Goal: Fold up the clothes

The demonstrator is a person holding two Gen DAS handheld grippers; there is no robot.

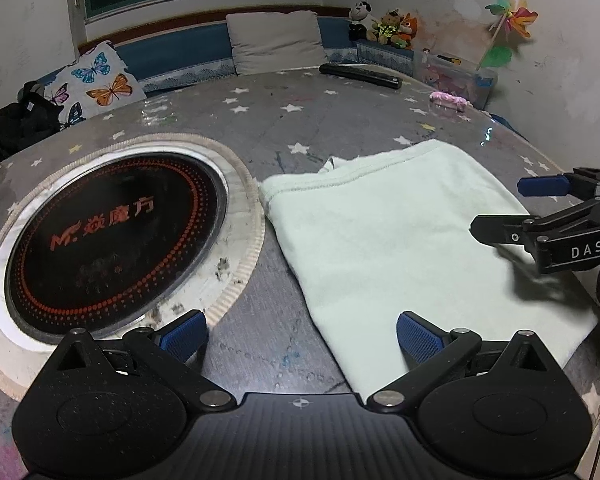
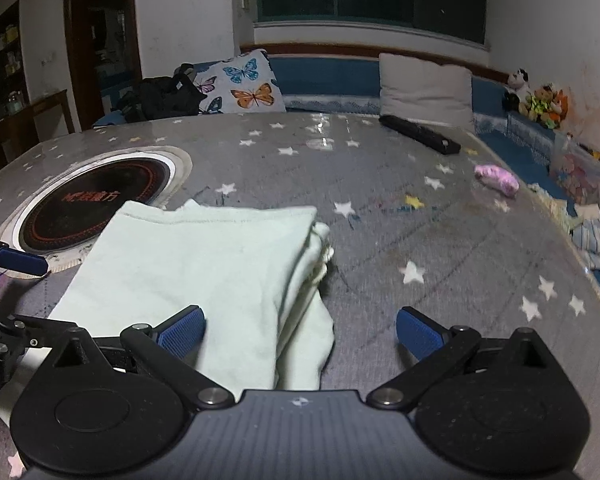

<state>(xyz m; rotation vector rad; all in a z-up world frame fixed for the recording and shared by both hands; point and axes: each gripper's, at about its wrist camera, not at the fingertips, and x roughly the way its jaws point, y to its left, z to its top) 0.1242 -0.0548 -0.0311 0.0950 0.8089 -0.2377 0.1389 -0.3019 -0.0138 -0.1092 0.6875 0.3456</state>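
Note:
A pale green garment [image 1: 400, 248] lies folded flat on the grey star-patterned table cover [image 1: 292, 128]; it also shows in the right wrist view [image 2: 204, 264], with stacked layers along its right edge. My left gripper [image 1: 302, 336] is open and empty, low over the garment's near left edge. My right gripper [image 2: 300, 330] is open and empty over the garment's near right corner. The right gripper also shows at the right of the left wrist view [image 1: 496, 208], above the garment's right side.
A round black induction cooktop [image 1: 112, 232] is set into the table left of the garment. A black remote [image 2: 420, 134] and a pink object [image 2: 496, 180] lie further back. Cushions, plush toys and a bench stand behind the table. Striped clothes [image 2: 596, 240] lie off the right edge.

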